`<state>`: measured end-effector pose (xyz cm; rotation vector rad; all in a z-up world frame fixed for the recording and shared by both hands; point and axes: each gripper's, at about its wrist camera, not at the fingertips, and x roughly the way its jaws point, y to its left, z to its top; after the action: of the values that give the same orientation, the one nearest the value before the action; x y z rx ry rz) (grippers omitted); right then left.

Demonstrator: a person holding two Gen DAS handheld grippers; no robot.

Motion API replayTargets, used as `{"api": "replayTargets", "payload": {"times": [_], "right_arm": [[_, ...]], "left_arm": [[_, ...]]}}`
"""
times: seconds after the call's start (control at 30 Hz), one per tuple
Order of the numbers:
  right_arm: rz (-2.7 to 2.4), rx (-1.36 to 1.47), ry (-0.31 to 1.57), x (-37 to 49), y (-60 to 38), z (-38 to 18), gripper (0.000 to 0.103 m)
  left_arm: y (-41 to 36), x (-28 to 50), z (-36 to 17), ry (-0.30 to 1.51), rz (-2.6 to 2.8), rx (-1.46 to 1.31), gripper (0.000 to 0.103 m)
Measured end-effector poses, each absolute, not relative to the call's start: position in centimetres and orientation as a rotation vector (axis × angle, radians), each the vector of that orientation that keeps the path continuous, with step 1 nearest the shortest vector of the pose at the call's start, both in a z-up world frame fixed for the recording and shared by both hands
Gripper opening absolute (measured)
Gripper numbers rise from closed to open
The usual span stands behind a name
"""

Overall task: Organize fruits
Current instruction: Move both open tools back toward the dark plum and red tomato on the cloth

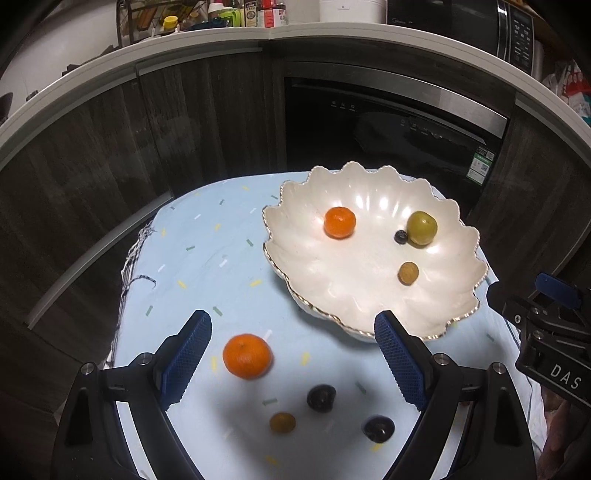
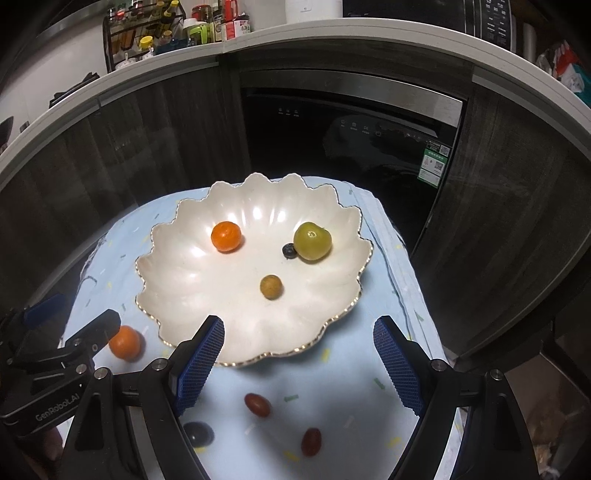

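A white scalloped bowl (image 1: 354,295) (image 2: 192,280) with a gold rim sits on a light blue cloth. It holds an orange mandarin (image 1: 339,222) (image 2: 226,236), a green plum (image 1: 422,227) (image 2: 312,241), a blueberry (image 1: 400,236) (image 2: 289,250) and a small brown fruit (image 1: 408,273) (image 2: 271,286). On the cloth lie a second mandarin (image 1: 246,356) (image 2: 125,342), a small brown fruit (image 1: 282,422), two dark fruits (image 1: 321,397) (image 1: 379,428) and two red oblong fruits (image 2: 258,404) (image 2: 311,441). My left gripper (image 1: 293,354) is open and empty, above the loose fruits. My right gripper (image 2: 298,360) is open and empty at the bowl's near rim.
The cloth-covered table (image 1: 207,251) (image 2: 388,266) is small, with edges close on the left and right. Dark cabinets and a black built-in appliance (image 1: 388,122) stand behind it. A counter (image 2: 258,33) above carries bottles and a rack.
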<state>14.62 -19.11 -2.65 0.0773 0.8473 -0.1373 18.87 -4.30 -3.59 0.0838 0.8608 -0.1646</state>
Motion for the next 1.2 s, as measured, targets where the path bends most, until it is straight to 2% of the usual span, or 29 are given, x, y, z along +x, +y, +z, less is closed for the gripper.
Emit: {"api": "replayTargets", "payload": {"times": [0.8,0.93,1.2], "right_arm": [[-0.121,0.065,0.810,9.3,-21.1,-4.3,0.084],[-0.112,0.046,0.789,8.5,-20.8,-4.7,0.084],[-0.094,0.012,0.778,7.5,-20.6,-6.1,0.084]], "left_arm": [[-6.8,13.1,-6.1,0.812,-0.183,0.136,0.089],[-7.2,12.6,-6.9,0.825,-0.206,0.151,0.083],[-7.9,11.5,-8.0,0.810,-0.244,0.178,0.083]]}}
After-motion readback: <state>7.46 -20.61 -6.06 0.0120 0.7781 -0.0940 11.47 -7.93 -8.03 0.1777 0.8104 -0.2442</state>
